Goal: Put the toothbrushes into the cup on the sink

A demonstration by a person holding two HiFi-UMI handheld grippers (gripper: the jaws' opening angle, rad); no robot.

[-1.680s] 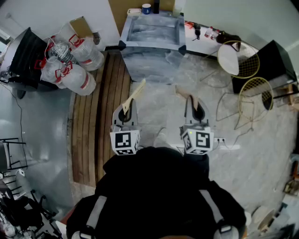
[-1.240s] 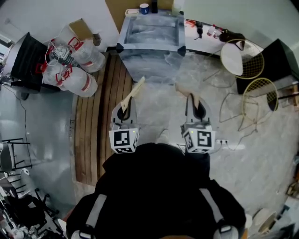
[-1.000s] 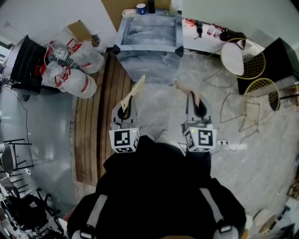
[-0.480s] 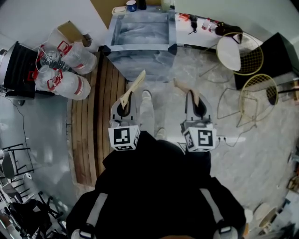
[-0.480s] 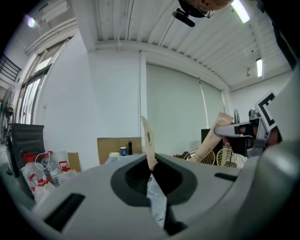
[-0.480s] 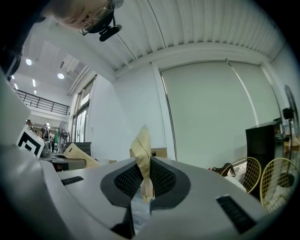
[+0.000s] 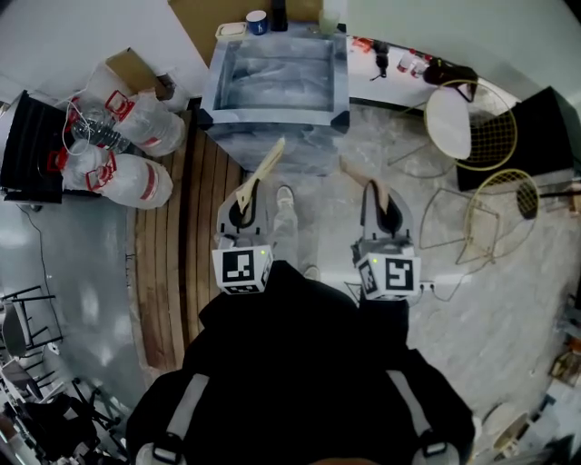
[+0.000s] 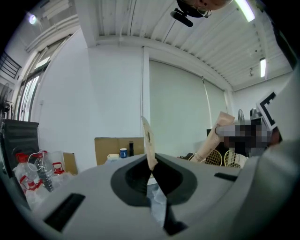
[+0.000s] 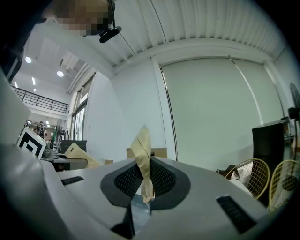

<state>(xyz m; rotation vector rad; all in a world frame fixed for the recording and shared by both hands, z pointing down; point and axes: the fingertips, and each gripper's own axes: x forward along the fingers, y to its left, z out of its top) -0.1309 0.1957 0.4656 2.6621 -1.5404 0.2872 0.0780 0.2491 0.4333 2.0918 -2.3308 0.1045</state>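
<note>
Pinching two toothbrushes (image 7: pixel 266 166) (image 9: pixel 142 150): left hand-held gripper (image 7: pixel 243 195) grasps one, right hand-held gripper (image 7: pixel 379 198) the other.

The left gripper (image 7: pixel 245 193) and right gripper (image 7: pixel 379 195) each clamp a paper-wrapped toothbrush (image 7: pixel 266 164). Ahead stands the sink (image 7: pixel 272 116), a blue cup (image 7: pixel 257 22) on its far rim.

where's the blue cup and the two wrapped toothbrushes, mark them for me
blue cup (image 7: pixel 257 22), head view, the middle of the cup, behind the sink
left toothbrush (image 7: pixel 263 173), head view, midway along its paper wrapper
right toothbrush (image 9: pixel 142 150), right gripper view, the upper part of its wrapper
</note>
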